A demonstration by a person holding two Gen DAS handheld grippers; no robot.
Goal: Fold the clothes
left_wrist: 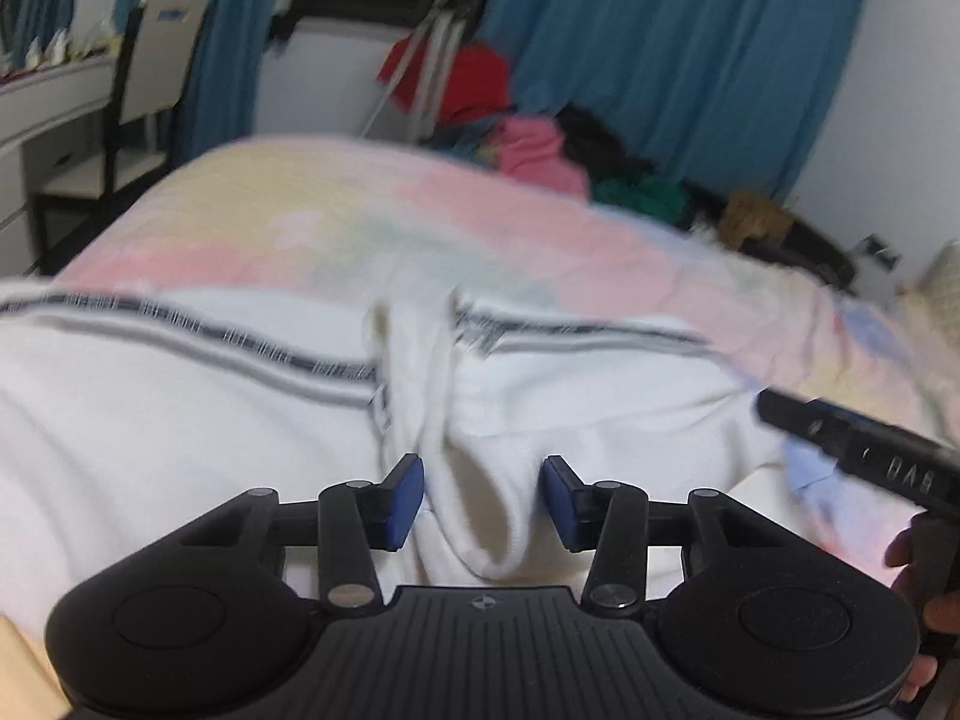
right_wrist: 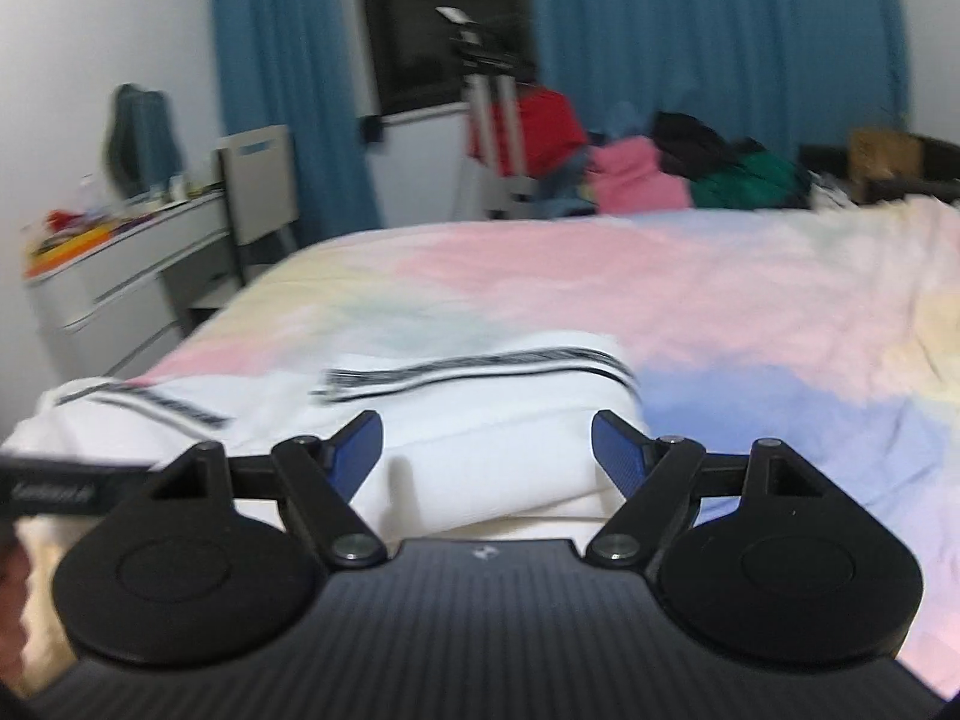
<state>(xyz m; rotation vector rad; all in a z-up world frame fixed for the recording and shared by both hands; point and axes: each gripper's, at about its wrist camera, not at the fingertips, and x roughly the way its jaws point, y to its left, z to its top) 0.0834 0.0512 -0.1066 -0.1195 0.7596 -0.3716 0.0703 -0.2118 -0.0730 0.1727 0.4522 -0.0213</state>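
Note:
A white garment (left_wrist: 180, 420) with dark stripes lies spread on the pastel bedspread (left_wrist: 336, 210). My left gripper (left_wrist: 483, 501) hovers low over it, its blue pads (left_wrist: 408, 495) partly apart. A raised fold of the white cloth (left_wrist: 480, 516) stands between the pads, with a thin gap on the right side. In the right wrist view the same garment (right_wrist: 480, 420) lies folded over, its striped band on top. My right gripper (right_wrist: 489, 450) stands wide open just above it with nothing between its pads. Motion blurs both views.
A pile of clothes (right_wrist: 636, 180), red, pink, green and black, sits at the bed's far edge by a tripod (right_wrist: 492, 120). A chair (right_wrist: 258, 180) and white drawers (right_wrist: 120, 282) stand to the left. Blue curtains (right_wrist: 282, 60) hang behind. Bedspread (right_wrist: 780, 330) stretches to the right.

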